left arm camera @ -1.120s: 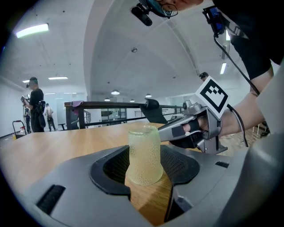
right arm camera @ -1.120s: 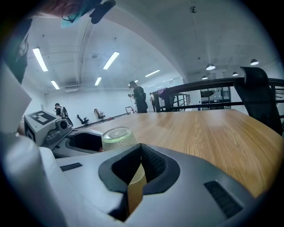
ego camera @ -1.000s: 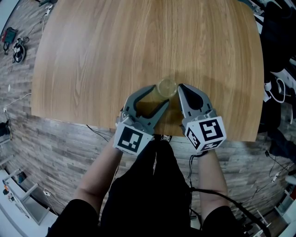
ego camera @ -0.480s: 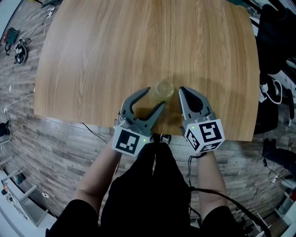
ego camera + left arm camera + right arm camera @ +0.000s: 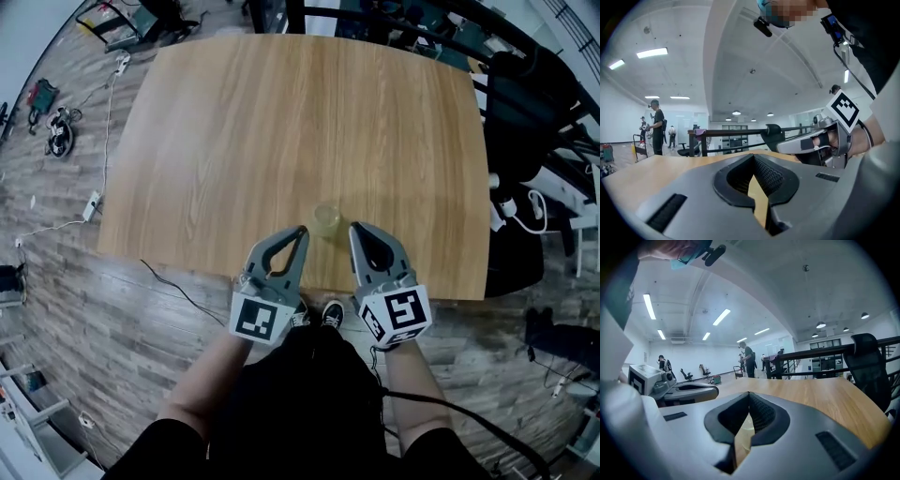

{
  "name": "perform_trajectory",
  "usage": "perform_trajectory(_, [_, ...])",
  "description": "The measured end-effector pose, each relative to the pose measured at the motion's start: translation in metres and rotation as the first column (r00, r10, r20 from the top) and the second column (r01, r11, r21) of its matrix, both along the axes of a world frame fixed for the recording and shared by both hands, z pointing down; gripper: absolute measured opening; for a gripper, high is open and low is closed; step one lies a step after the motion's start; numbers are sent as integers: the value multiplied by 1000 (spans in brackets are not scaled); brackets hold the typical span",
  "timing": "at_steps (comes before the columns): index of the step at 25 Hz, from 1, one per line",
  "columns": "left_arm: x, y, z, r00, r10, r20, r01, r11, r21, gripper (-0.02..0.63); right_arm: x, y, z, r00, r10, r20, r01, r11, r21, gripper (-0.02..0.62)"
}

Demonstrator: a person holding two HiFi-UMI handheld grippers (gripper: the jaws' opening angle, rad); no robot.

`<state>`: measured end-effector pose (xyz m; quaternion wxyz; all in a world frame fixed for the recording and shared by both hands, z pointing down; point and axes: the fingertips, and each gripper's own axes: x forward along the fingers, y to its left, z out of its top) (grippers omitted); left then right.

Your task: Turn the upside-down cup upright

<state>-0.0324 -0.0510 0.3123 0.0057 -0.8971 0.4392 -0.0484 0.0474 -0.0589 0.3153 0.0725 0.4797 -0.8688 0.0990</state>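
A small clear cup (image 5: 326, 219) stands alone on the wooden table (image 5: 281, 122), near its front edge; from above I cannot tell which way up it is. My left gripper (image 5: 300, 231) hovers just left of and short of the cup, apart from it. Its jaws have just been closing and now stand shut with nothing between them. My right gripper (image 5: 355, 228) is just right of the cup, also shut and empty. Each gripper view shows its own closed jaws, left gripper (image 5: 753, 157) and right gripper (image 5: 749, 393), held above the tabletop.
A black chair (image 5: 525, 122) stands off the table's right side, with more dark furniture behind the far edge. Cables and gear (image 5: 56, 127) lie on the floor at left. People (image 5: 657, 126) stand far off in the room.
Both grippers have lifted and drawn back a little from the cup. The left jaws, open before, have shut on nothing. The cup stays on the table.
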Motion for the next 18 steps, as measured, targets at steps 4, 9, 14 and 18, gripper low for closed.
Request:
perform_trajectory(4, [4,19,-42,1000,-3,-23,3,1000,3,8,-3,20,-52,1000,2,18,-3,999,54,14])
perform_trajectory(9, [9,39,-83,998,-9,-61,9,1000,-1,8,-8,42,-105,1000,-13,11,12,992,129,14])
perform_trajectory(14, [7,64,-109,988,-51,-143,47,998,-36,8,-8,72,-136,1000,-24,10,22,981,194,14])
perform_trajectory(18, [10,79,-123,987,-73,-142,68,997,-39,8,-4,90,-152,999,-29,21,24,977,212,14])
